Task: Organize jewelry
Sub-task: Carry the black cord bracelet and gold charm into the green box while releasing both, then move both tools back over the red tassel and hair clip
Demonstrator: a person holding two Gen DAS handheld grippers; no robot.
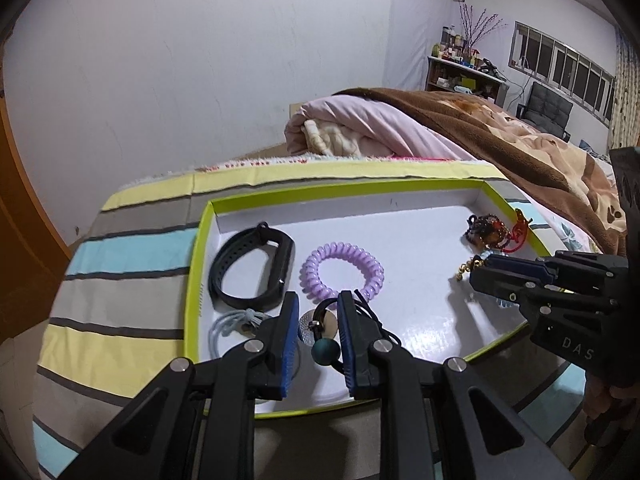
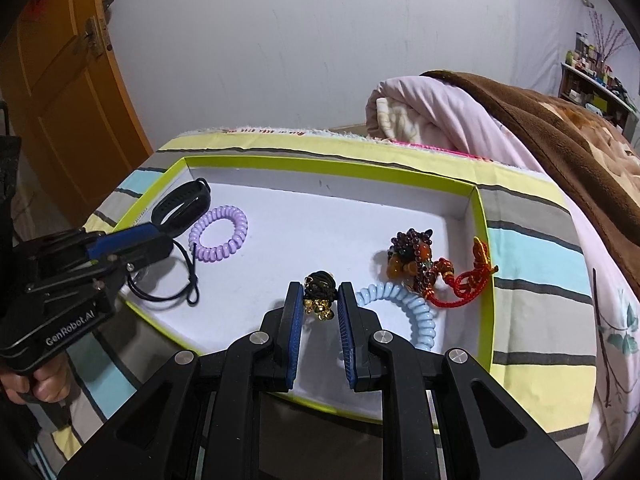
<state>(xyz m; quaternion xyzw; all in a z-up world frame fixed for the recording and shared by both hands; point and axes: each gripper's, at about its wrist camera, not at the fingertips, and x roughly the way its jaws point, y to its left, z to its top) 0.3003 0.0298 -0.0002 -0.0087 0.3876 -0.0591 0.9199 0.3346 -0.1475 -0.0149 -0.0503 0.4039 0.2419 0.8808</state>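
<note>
A white tray with a lime rim [image 1: 200, 240] [image 2: 320, 166] lies on a striped cloth. My left gripper [image 1: 316, 300] [image 2: 164, 240] is low over its near left corner. It is shut on a black cord necklace [image 1: 324, 354] with silver discs and a teal bead, and the cord [image 2: 182, 276] trails onto the tray floor. My right gripper [image 2: 319, 290] [image 1: 476, 274] is shut on a black and gold beaded piece [image 2: 318, 300] just above the floor. In the tray lie a black wristband [image 1: 248, 268], a purple spiral tie [image 1: 344, 248], a light blue spiral tie [image 2: 416, 312] and a dark beaded bracelet with a red tassel [image 2: 416, 256].
A pale blue elastic tie [image 1: 232, 324] lies by my left fingers. A pink quilt [image 2: 460, 120] under a brown blanket [image 2: 560, 120] is heaped to the right of the tray. An orange door [image 2: 60, 80] stands at the left, a white wall behind. A hand [image 2: 44, 380] holds the left gripper's handle.
</note>
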